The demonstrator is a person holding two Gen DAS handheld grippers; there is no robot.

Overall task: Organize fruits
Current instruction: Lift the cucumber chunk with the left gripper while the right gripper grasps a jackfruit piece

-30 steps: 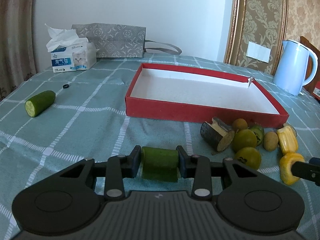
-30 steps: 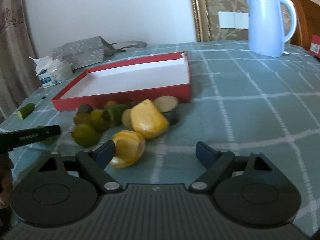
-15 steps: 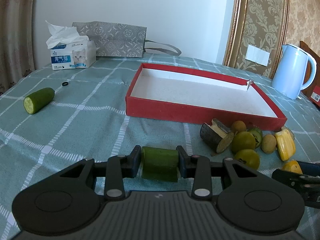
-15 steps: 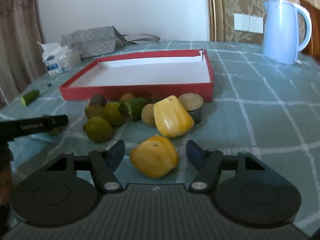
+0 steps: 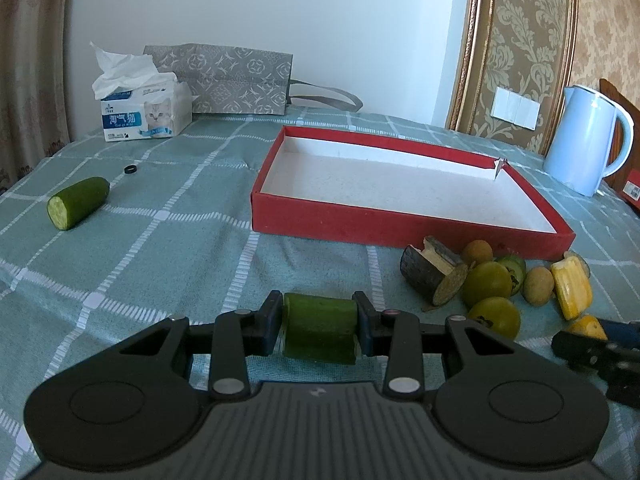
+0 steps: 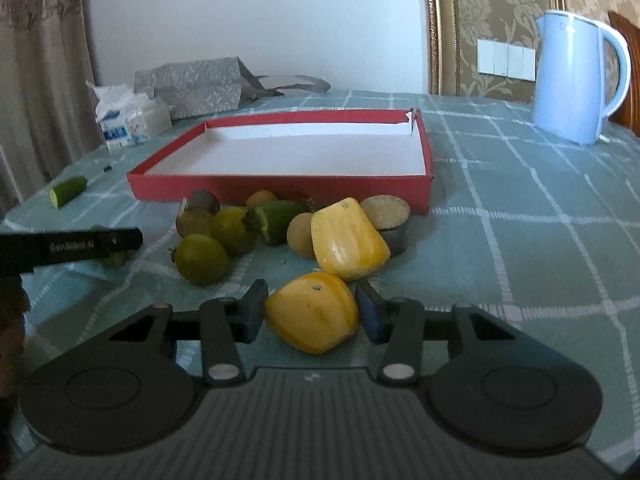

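Observation:
My left gripper (image 5: 320,308) is shut on a short green cucumber piece (image 5: 320,330), held low over the tablecloth in front of the red tray (image 5: 400,232). My right gripper (image 6: 312,304) has its jaws closing on a yellow fruit piece (image 6: 312,320), and both pads touch its sides. Just beyond it lies a second yellow piece (image 6: 346,238) beside several round green and brown fruits (image 6: 200,258) heaped against the tray's front wall (image 6: 280,190). The tray is white inside and holds nothing. Another cucumber half (image 5: 78,202) lies far left.
A pale blue kettle (image 5: 580,140) stands at the back right. A tissue box (image 5: 144,114) and a grey bag (image 5: 232,80) sit at the back left. Two cut wood stubs (image 5: 434,276) lie among the fruits, and a small black ring (image 5: 131,169) near the far cucumber.
The right gripper's jaws went from wide apart to closed around the near yellow piece, which now sits centred between them. The left gripper kept still with its cucumber piece.

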